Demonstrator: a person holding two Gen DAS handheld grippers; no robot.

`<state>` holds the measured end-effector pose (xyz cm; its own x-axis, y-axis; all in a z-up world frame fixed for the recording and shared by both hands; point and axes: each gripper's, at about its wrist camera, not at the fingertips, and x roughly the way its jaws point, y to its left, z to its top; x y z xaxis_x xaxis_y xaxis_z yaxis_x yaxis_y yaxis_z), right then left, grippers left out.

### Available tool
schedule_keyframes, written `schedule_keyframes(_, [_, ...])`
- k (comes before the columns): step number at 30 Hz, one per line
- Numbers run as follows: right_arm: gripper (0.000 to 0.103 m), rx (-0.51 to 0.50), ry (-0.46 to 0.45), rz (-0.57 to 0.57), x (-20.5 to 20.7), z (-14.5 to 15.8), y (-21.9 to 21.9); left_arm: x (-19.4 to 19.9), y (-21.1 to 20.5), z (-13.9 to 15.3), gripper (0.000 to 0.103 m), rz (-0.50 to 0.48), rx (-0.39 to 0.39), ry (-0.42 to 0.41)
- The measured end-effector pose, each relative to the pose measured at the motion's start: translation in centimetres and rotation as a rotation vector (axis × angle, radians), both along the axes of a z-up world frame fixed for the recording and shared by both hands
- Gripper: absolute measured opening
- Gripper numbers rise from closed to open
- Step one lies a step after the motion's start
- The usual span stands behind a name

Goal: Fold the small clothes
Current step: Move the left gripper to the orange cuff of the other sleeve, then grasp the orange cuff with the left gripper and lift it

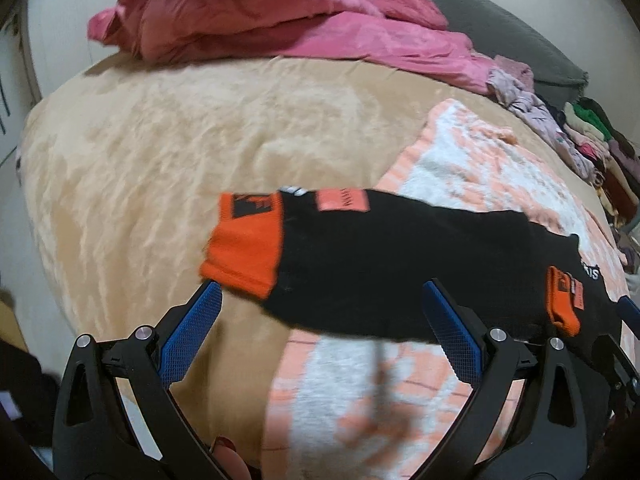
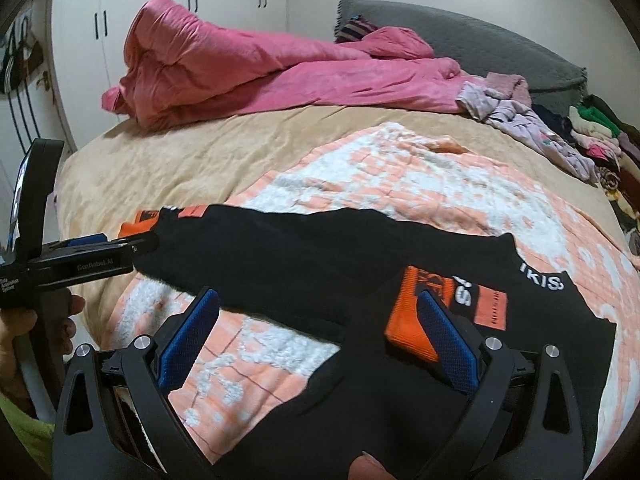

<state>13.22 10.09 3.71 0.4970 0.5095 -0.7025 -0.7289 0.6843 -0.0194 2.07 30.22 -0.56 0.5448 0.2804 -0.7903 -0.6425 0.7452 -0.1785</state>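
Observation:
A black top with orange sleeve cuffs (image 1: 380, 256) lies spread on a peach-and-white blanket (image 1: 460, 160) on the bed; it also shows in the right wrist view (image 2: 320, 252). My left gripper (image 1: 320, 316) is open over the garment's near edge, its blue pads (image 1: 192, 332) wide apart, the left pad by the orange cuff (image 1: 244, 252). My right gripper (image 2: 320, 328) is open over the other side, its right pad (image 2: 448, 340) resting against the second orange cuff (image 2: 408, 320). The left gripper (image 2: 100, 250) shows from the side at the left of the right wrist view.
A tan bedcover (image 1: 160, 160) lies under the blanket. A crumpled pink duvet (image 2: 260, 72) and a grey pillow (image 2: 480, 48) are at the far side. A pile of assorted clothes (image 2: 580, 140) sits at the right edge. White wardrobe doors (image 2: 180, 0) stand behind.

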Motion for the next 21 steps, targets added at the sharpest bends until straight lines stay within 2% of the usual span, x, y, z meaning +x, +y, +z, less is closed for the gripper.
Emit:
schedule_keyframes(5, [0.099,-0.027,0.005,0.021,-0.1,-0.9,1.3,-1.3,1.9,-1.5,0.093,0.055,-0.052,0.005])
schedule_keyframes(8, [0.099,-0.023,0.011,0.030,-0.3,-1.2,1.8,-1.8,2.8,-2.4,0.079,0.074,-0.140,-0.029])
schedule_keyframes(10, [0.099,-0.022,0.016,0.031,-0.4,-1.3,1.8,-1.8,3.1,-2.9,0.063,0.086,-0.172,-0.037])
schedule_keyframes(19, [0.098,-0.012,0.052,-0.024,0.3,-2.0,0.0,-0.4,4.1,-3.4,0.056,0.142,-0.198,-0.091])
schedule_keyframes(20, [0.098,-0.010,0.055,-0.030,0.4,-2.1,-0.1,-0.1,4.3,-3.4,0.053,0.151,-0.192,-0.093])
schedule_keyframes(21, [0.098,-0.008,0.059,-0.041,0.6,-2.1,-0.5,0.2,4.5,-3.6,0.046,0.162,-0.186,-0.090])
